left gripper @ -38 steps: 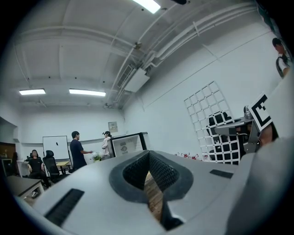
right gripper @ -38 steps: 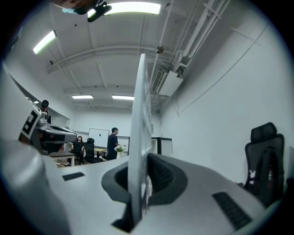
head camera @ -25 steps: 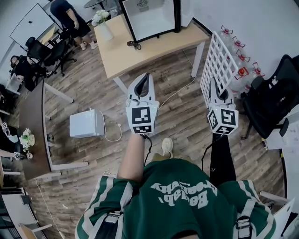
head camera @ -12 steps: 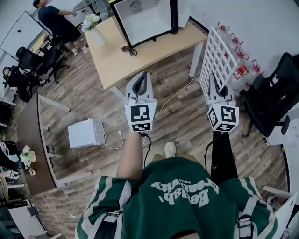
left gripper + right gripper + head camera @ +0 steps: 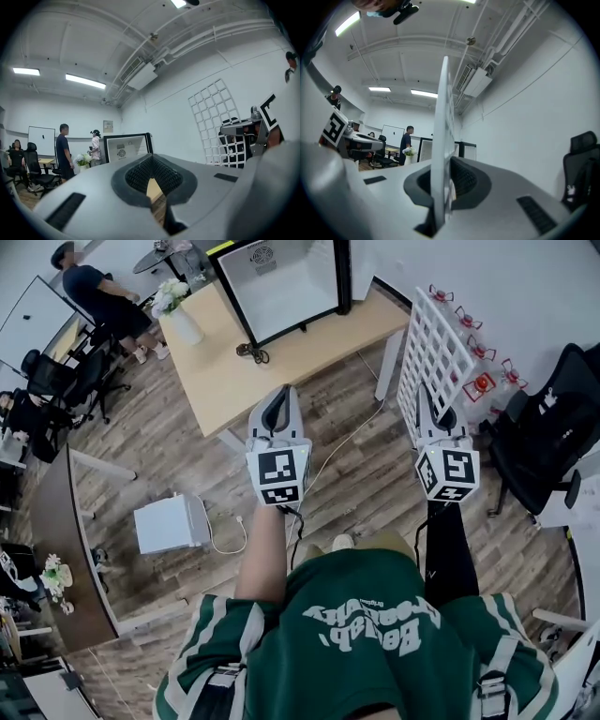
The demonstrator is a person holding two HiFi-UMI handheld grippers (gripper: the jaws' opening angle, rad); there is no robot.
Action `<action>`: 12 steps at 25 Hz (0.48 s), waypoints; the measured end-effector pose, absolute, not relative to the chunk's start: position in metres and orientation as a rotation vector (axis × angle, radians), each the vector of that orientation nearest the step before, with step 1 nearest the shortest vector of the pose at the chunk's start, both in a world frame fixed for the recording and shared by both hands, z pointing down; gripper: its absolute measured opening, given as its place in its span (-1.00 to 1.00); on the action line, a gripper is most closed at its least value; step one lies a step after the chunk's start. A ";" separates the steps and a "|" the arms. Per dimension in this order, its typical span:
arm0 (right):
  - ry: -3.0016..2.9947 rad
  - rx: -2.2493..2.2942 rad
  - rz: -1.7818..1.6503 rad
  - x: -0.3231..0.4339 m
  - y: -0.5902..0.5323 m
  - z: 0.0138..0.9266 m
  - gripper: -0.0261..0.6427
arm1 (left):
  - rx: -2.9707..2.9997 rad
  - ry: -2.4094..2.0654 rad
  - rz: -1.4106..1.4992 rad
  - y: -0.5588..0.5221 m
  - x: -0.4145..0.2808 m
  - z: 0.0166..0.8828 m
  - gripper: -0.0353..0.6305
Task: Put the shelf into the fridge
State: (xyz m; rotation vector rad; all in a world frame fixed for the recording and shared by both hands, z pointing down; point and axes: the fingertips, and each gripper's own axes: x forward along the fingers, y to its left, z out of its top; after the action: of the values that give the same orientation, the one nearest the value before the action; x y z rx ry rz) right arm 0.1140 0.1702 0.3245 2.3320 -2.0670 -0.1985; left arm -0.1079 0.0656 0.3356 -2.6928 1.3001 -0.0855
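The shelf is a white wire grid, held upright on edge. My right gripper is shut on its lower edge; in the right gripper view the shelf rises as a thin white bar out of the right gripper. My left gripper is shut and holds nothing, level with the right one and pointing at the wooden table. The fridge stands on that table, black-framed, its white inside facing me. From the left gripper I see the fridge ahead and the shelf at right.
A white box with a cable lies on the floor at left. A black chair and water bottles stand by the right wall. A vase of flowers is on the table; a person stands beyond it.
Both grippers and the shelf have come forward toward the table. The table and the fridge now sit closer in the head view.
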 end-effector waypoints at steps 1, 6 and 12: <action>-2.073 2.335 -0.197 0.114 0.167 0.324 -0.85 | -2.689 1.297 -0.086 0.063 -0.107 0.335 -0.89; -2.095 2.338 -0.195 0.117 0.147 0.325 -0.86 | -2.685 1.281 -0.088 0.048 -0.099 0.337 -0.89; -2.113 2.336 -0.200 0.132 0.122 0.333 -0.86 | -2.683 1.247 -0.095 0.031 -0.075 0.344 -0.89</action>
State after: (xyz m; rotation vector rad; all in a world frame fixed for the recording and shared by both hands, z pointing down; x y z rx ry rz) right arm 0.1316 0.1220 0.3328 2.3361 -2.1132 -0.1995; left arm -0.0753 0.0310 0.3439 -2.6828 1.2467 -0.0950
